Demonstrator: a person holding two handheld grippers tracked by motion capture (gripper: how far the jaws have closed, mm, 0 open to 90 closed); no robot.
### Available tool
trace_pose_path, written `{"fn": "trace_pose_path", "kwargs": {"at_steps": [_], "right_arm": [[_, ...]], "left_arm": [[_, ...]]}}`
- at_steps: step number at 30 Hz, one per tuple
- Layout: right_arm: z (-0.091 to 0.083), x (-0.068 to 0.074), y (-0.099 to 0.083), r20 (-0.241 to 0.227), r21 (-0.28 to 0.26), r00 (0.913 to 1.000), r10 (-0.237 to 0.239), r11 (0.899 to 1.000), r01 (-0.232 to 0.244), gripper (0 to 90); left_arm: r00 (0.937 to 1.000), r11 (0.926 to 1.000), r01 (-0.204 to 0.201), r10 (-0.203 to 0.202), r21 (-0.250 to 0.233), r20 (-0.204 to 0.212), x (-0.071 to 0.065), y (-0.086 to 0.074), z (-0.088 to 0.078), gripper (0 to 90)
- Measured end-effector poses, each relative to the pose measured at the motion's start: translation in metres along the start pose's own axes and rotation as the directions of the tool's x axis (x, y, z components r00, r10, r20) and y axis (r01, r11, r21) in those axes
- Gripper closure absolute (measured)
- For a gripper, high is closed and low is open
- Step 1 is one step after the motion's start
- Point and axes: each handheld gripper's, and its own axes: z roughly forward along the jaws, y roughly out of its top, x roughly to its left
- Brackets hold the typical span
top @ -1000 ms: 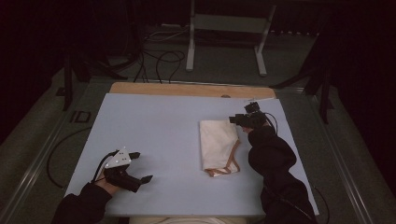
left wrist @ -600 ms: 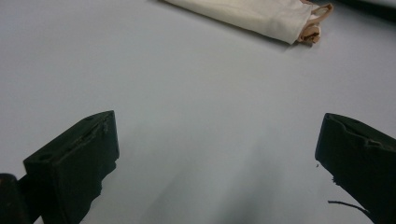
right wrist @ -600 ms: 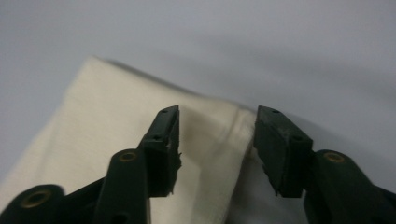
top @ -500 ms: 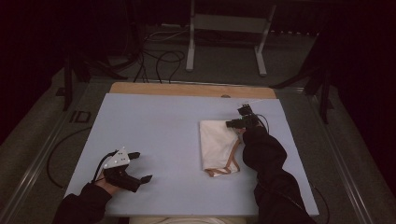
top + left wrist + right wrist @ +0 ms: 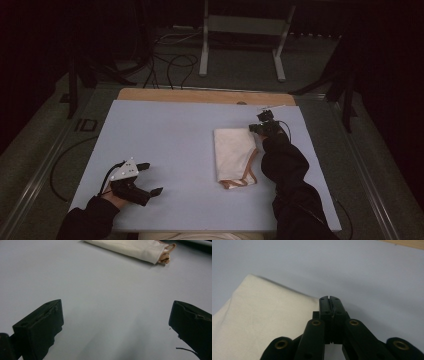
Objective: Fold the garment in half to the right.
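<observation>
A folded cream cloth (image 5: 232,155) with tan trim at its near end lies right of centre on the pale blue mat (image 5: 165,135). My right gripper (image 5: 261,128) is at the cloth's far right corner. Its jaws have just been closing and now meet right at the edge of the cloth (image 5: 262,320), which runs in under their tips. My left gripper (image 5: 151,178) rests low at the mat's near left, open, with nothing between its fingers (image 5: 40,325). The cloth (image 5: 132,248) lies far ahead of it.
A wooden strip (image 5: 200,95) borders the mat's far edge. Beyond the table a metal stand (image 5: 240,25) and loose cables (image 5: 170,60) sit on the dark floor. The person's dark sleeve (image 5: 285,170) lies along the cloth's right side.
My right gripper has come down and left onto the cloth's far right corner, and its jaws have closed. The left gripper has stayed put.
</observation>
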Motion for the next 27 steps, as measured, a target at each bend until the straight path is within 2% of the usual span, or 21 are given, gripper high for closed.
{"fn": "trace_pose_path", "kwargs": {"at_steps": [3, 6, 16, 24, 27], "right_arm": [[-0.001, -0.001, -0.001, 0.044, -0.002, 0.999, 0.004, 1.0, -0.004, 89.8], [0.002, -0.003, -0.003, 0.054, 0.015, 0.9985, 0.01, 1.0, -0.011, 89.8], [0.017, -0.006, -0.015, 0.052, 0.058, 0.9985, 0.018, 0.998, -0.021, 89.0], [0.017, -0.003, -0.013, 0.063, 0.066, 0.998, -0.001, 0.998, -0.003, 85.8], [0.01, -0.001, -0.009, 0.061, 0.043, 0.9981, -0.002, 0.999, 0.0, 79.6]], "left_arm": [[1.0, 1.0, 0.001, -0.001, -0.002, 0.0, 0.0, 0.0, 0.0, 0.5], [1.0, 1.0, -0.001, 0.001, -0.003, 0.0, 0.0, 0.0, -0.001, 0.5], [1.0, 1.0, -0.002, 0.002, 0.001, -0.002, 0.0, -0.001, 0.0, 0.5], [1.0, 1.0, -0.001, 0.001, 0.001, -0.004, 0.0, 0.0, 0.0, 0.5], [1.0, 1.0, 0.0, 0.0, 0.001, -0.005, 0.001, -0.001, 0.0, 0.5]]}}
